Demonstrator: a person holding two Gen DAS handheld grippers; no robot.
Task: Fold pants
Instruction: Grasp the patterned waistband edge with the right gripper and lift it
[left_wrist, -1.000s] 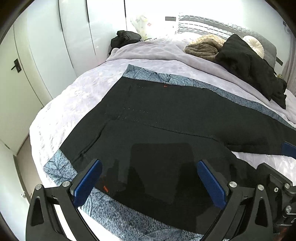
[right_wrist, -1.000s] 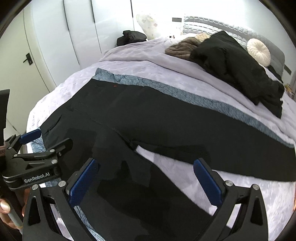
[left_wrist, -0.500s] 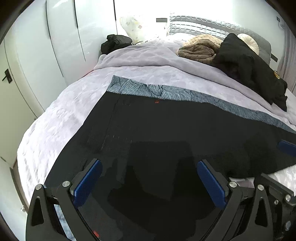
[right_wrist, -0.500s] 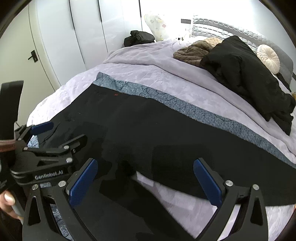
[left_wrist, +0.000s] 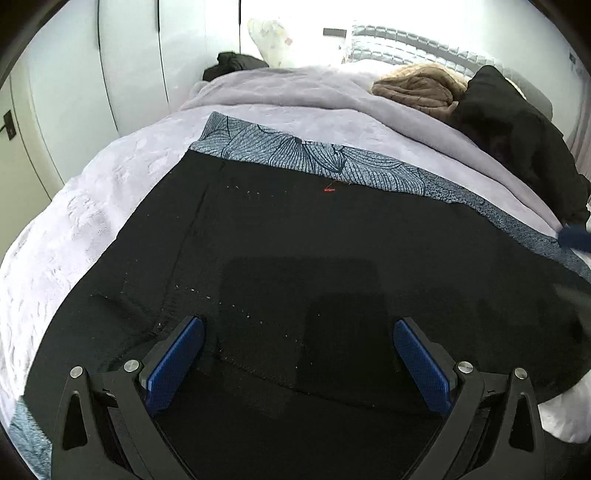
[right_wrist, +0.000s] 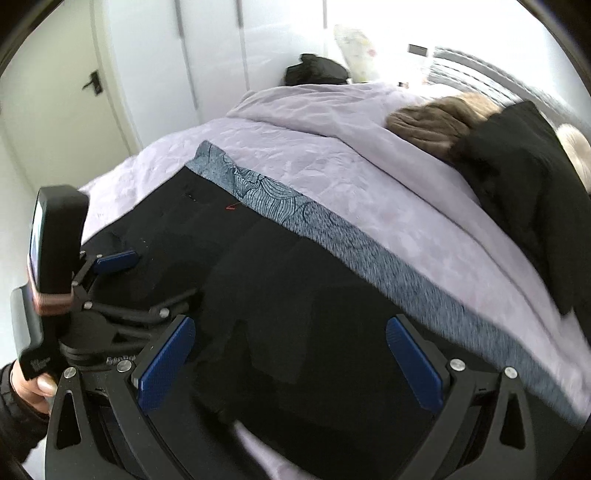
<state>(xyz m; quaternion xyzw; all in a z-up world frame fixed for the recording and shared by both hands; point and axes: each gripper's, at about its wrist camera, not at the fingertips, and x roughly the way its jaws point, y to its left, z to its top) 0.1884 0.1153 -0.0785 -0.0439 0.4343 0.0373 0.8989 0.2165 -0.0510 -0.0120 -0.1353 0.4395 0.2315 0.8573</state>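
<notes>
Black pants (left_wrist: 303, 236) lie spread flat across the bed, on a grey-blue patterned band (left_wrist: 317, 155) of the lilac bedspread. They also show in the right wrist view (right_wrist: 295, 280). My left gripper (left_wrist: 297, 354) is open and empty, low over the waist end of the pants. My right gripper (right_wrist: 288, 354) is open and empty, low over the pants further right. The left gripper also shows in the right wrist view (right_wrist: 114, 277), held in a hand at the left.
A black garment (left_wrist: 517, 140) and a brown one (left_wrist: 417, 88) lie on the lilac duvet (left_wrist: 295, 92) near the headboard. Another dark bundle (left_wrist: 232, 62) sits at the bed's far left corner. White wardrobe doors (left_wrist: 110, 66) stand to the left.
Both grippers have moved forward and lower over the pants, which now fill more of each view. Both stay open.
</notes>
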